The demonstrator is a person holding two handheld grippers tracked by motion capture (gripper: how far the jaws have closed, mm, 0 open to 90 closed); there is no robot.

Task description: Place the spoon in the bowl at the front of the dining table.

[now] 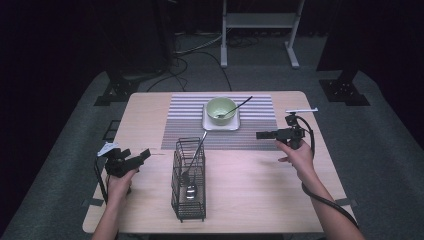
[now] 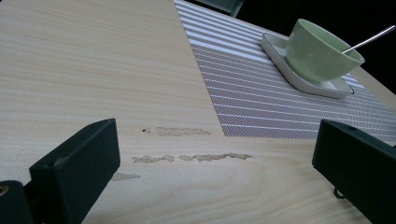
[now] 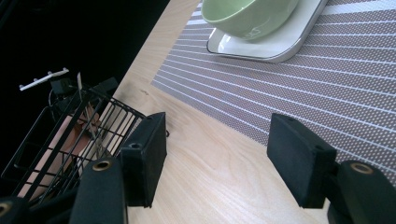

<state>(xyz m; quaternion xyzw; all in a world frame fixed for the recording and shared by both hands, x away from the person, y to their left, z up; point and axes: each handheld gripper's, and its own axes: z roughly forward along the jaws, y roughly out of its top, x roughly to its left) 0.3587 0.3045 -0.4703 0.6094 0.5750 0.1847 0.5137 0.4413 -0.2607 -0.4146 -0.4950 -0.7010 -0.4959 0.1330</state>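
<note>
Both grippers hang free above the table with nothing in them, so this looks like a pause between moves in shifting cutlery between the wire basket and the green bowl. In the high view the left gripper sits at the lower left of the frame, tips aimed toward the basket; its own view shows the two black jaws wide apart over bare wood, with only some pale smears on the table between them. The right gripper is at centre right, pointing left over the edge of the striped mat — its jaws also stand apart, gripping nothing, the mat and wood showing between them. The basket stands at bottom centre, holding a spoon that lies low inside and a second long-handled piece leaning out toward the upper right. The bowl rests on a white square plate at top centre of the mat, with a utensil already propped in it. My guess is the next move is a reach for the leaning handle in the basket — it calls for coming in above the wire rim, lining the jaws across the thin shaft, and closing squarely so it does not slip or drag the light basket along.
</note>
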